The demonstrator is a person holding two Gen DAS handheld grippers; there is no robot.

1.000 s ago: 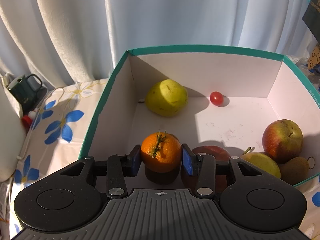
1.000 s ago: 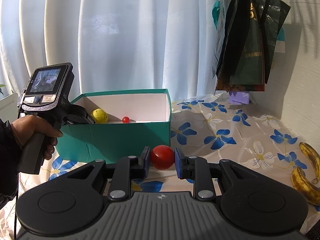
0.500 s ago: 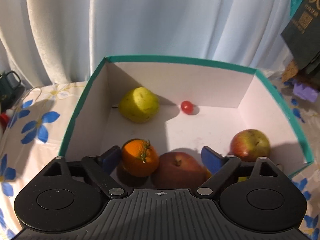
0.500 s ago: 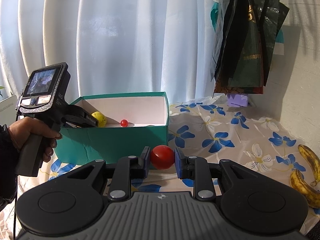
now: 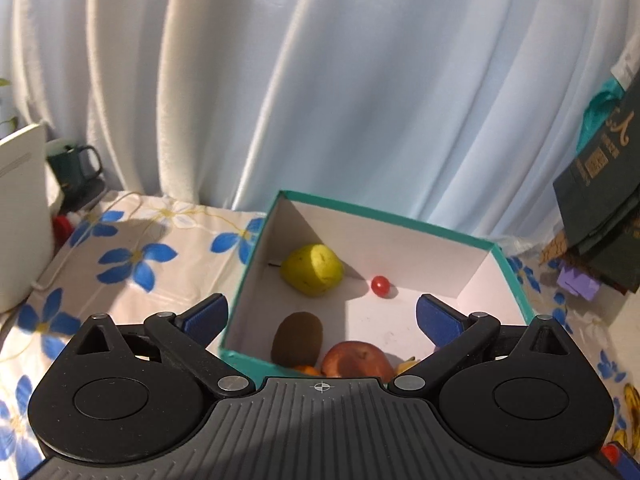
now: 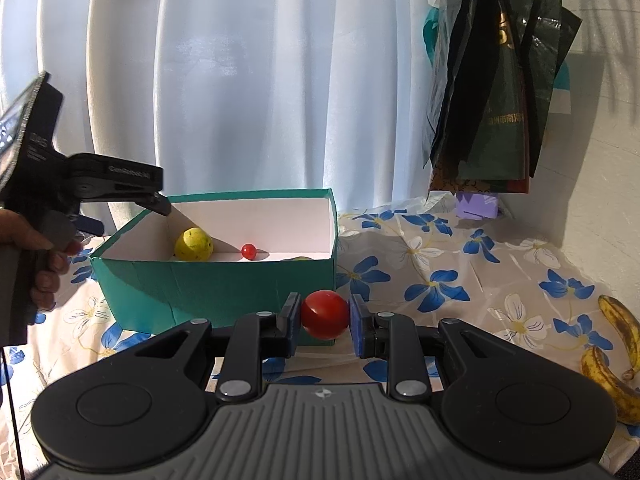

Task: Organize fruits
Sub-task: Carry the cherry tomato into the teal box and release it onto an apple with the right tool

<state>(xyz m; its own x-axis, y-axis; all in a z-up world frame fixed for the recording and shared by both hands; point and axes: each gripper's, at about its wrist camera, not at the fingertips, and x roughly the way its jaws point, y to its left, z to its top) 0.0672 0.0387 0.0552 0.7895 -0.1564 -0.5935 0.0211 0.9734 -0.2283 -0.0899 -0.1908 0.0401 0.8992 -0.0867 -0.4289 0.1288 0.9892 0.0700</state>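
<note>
Right gripper (image 6: pixel 325 315) clamped on red tomato (image 6: pixel 325 314), low beside near wall of teal box (image 6: pixel 216 288); box opening ahead, up and left (pear (image 6: pixel 193 244), cherry tomato (image 6: pixel 249 251) inside). Left gripper (image 5: pixel 322 316) spread wide, empty, above box (image 5: pixel 516 280).

The left wrist camera looked forward and down from above the near left corner of the green box (image 5: pixel 516 276), close to it. The right wrist camera looked almost level across the table, a little farther from the box (image 6: pixel 224 284), facing its outer wall. Both views shared the box and the curtain (image 5: pixel 320 80) behind.
</note>
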